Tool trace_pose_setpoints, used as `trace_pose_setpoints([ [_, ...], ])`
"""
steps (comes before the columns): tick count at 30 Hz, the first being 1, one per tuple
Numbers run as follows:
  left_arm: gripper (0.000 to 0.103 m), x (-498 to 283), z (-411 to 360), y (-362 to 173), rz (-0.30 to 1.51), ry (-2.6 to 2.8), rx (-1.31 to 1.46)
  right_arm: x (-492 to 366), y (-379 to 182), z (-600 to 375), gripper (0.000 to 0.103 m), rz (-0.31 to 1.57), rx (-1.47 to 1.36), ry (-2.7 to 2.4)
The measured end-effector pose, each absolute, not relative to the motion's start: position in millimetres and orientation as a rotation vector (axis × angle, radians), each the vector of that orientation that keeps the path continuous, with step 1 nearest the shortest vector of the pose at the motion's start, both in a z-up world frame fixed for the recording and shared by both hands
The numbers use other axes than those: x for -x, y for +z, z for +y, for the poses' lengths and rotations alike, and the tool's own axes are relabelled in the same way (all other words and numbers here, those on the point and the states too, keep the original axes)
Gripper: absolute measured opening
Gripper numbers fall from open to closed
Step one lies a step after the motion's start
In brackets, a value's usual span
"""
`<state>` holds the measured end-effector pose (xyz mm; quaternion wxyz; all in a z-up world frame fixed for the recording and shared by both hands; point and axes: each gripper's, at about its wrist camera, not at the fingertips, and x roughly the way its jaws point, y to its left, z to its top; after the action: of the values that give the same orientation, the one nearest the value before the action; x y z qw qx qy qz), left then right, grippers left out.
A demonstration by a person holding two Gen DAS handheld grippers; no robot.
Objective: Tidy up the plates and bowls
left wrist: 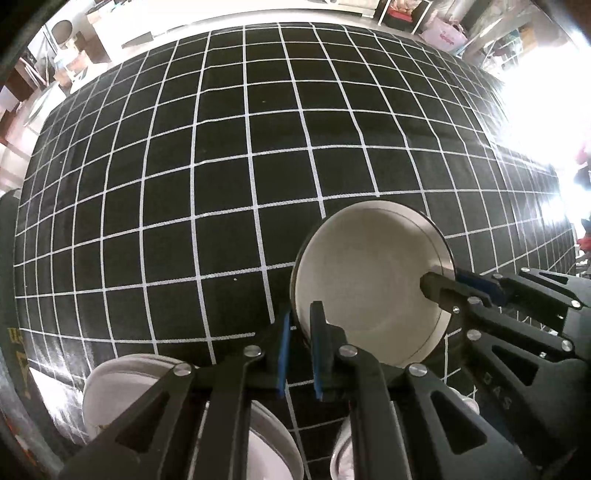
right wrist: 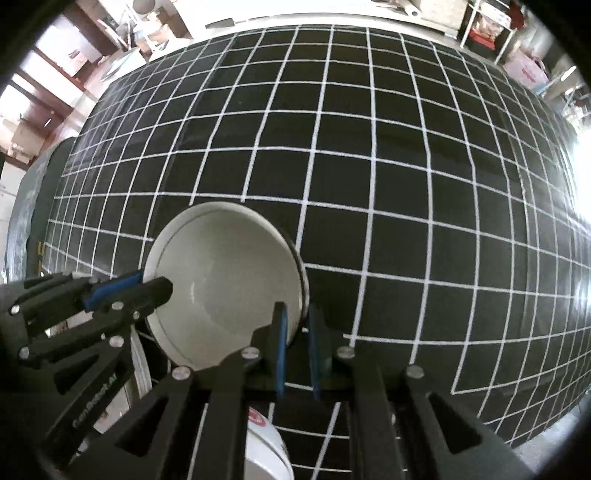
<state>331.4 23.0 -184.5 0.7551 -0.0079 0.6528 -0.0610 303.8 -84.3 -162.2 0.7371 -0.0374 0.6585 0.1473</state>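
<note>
A white bowl with a dark rim is held over the black grid tablecloth by both grippers, one at each side of its rim. My left gripper is shut on the bowl's left rim, one finger inside and one outside. My right gripper clamps the opposite rim. In the right wrist view the same bowl shows with my right gripper shut on its right rim and my left gripper on its left rim. Other white dishes lie below near the table's front edge.
The black tablecloth with white grid lines covers the whole table. More white dishes sit under the grippers at the front edge, and one shows in the right wrist view. Room clutter and shelves lie beyond the table's far edge.
</note>
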Motion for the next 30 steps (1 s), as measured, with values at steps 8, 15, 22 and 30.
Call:
trace_pose_setpoints([
  [8, 0.009, -333.7, 36.4, -186.0, 1.417, -0.109, 0.049, -305.5, -170.4, -94.0, 0.014, 1.449, 0.025, 0.284],
  [15, 0.009, -327.3, 47.8, -152.2, 1.364, -0.101, 0.051, -301.4, -142.8, -83.8, 0.014, 1.415, 0.010, 0.281],
  [22, 0.009, -302.9, 42.8, -95.3, 1.278, -0.111, 0.044, -278.5, -83.6, -94.8, 0.014, 1.314, 0.037, 0.270],
  [30, 0.009, -264.2, 12.5, -88.9, 1.256, -0.118, 0.032, -241.0, -66.8, -99.9, 0.014, 1.282, 0.058, 0.257],
])
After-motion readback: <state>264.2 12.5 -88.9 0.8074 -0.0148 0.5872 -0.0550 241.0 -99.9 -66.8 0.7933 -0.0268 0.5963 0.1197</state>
